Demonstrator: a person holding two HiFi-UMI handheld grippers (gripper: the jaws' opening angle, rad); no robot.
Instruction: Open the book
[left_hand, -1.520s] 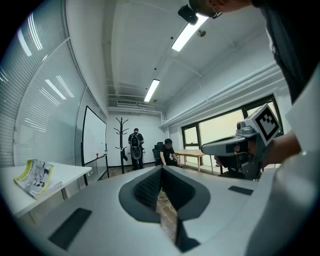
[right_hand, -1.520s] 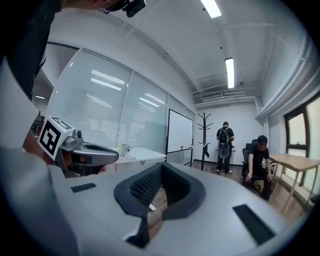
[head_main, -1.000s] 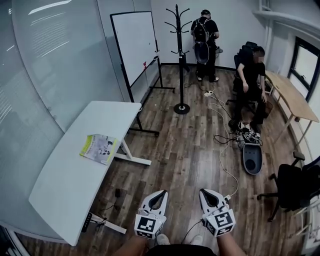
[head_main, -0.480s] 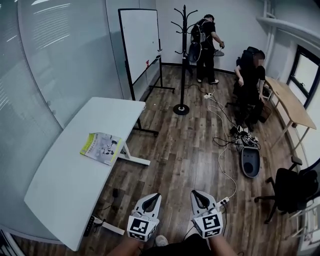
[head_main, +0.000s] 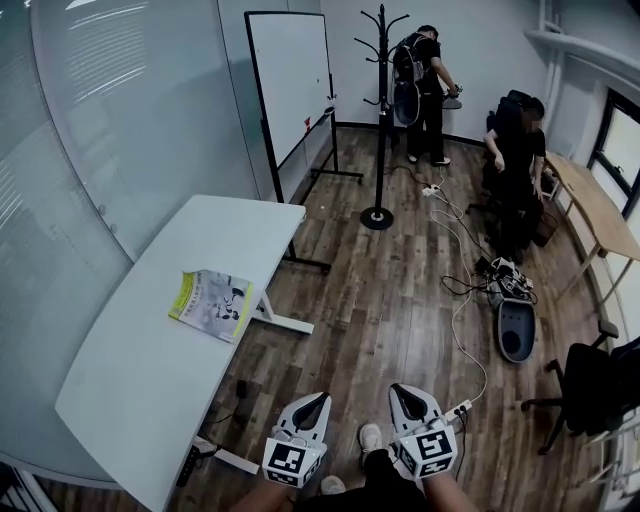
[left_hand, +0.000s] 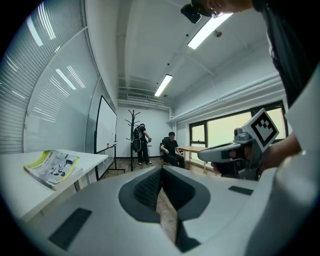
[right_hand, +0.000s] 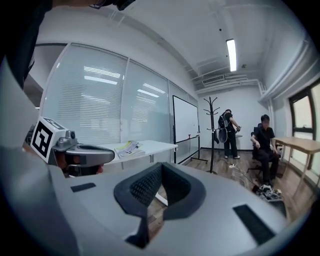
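The closed book (head_main: 212, 305), with a yellow-green and white cover, lies flat on the white table (head_main: 140, 390) at the left, near the table's right edge. Both grippers are held low over the wooden floor, well to the right of the table and apart from the book. My left gripper (head_main: 317, 399) is shut with nothing in it, and my right gripper (head_main: 402, 392) is shut and empty too. The left gripper view has the book (left_hand: 52, 167) far left, beyond the closed gripper (left_hand: 161, 170). In the right gripper view the book (right_hand: 129, 148) lies ahead to the left of the closed gripper (right_hand: 161, 167).
A whiteboard (head_main: 295, 80) and a coat stand (head_main: 382, 120) stand beyond the table. One person (head_main: 425, 90) stands at the back and another (head_main: 520, 160) sits by a wooden table (head_main: 590, 205). Cables (head_main: 470, 290) run across the floor; a black chair (head_main: 600, 385) is at right.
The view has shifted, so the table and book now sit nearer and further right in the head view. Both grippers have moved lower in the picture, still shut.
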